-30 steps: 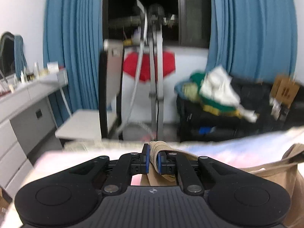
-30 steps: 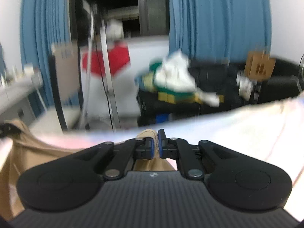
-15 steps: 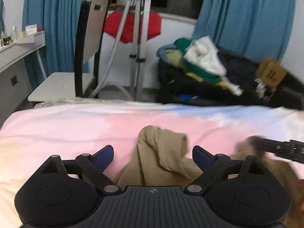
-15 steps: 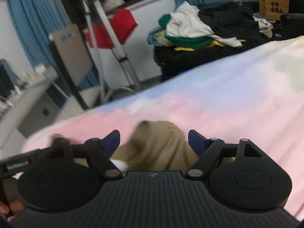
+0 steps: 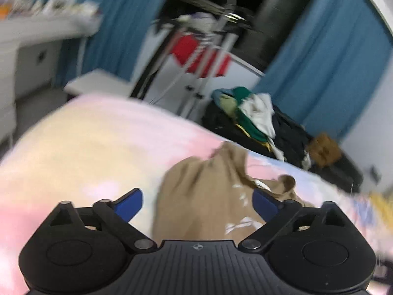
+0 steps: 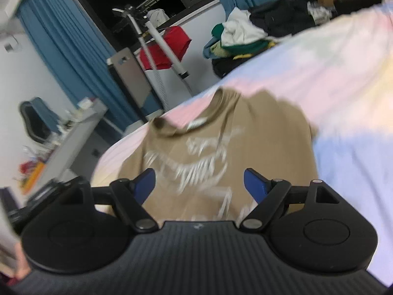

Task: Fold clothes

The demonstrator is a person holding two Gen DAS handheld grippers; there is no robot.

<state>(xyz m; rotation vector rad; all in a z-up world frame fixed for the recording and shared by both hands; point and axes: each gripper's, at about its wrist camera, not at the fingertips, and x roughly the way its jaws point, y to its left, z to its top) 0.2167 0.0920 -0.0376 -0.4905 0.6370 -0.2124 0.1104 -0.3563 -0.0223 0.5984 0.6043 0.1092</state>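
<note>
A tan T-shirt (image 6: 258, 132) with a white print lies on the pastel pink, yellow and blue bedsheet (image 6: 343, 68), collar toward the far edge. It also shows in the left wrist view (image 5: 203, 196), with a rumpled shoulder and collar. My left gripper (image 5: 196, 202) is open and empty, just above the shirt's left part. My right gripper (image 6: 199, 184) is open and empty, over the printed chest. Both views are motion blurred.
Beyond the bed stand a garment steamer pole (image 6: 157, 39), a red garment (image 6: 169, 46) and a pile of clothes (image 6: 235, 36) on a dark sofa. A grey desk (image 6: 73, 135) is at the left. Blue curtains (image 5: 331, 56) hang behind.
Both grippers were shut on the shirt's shoulders a second ago. They opened, dropped the shirt onto the bed, and have since pulled back and tilted.
</note>
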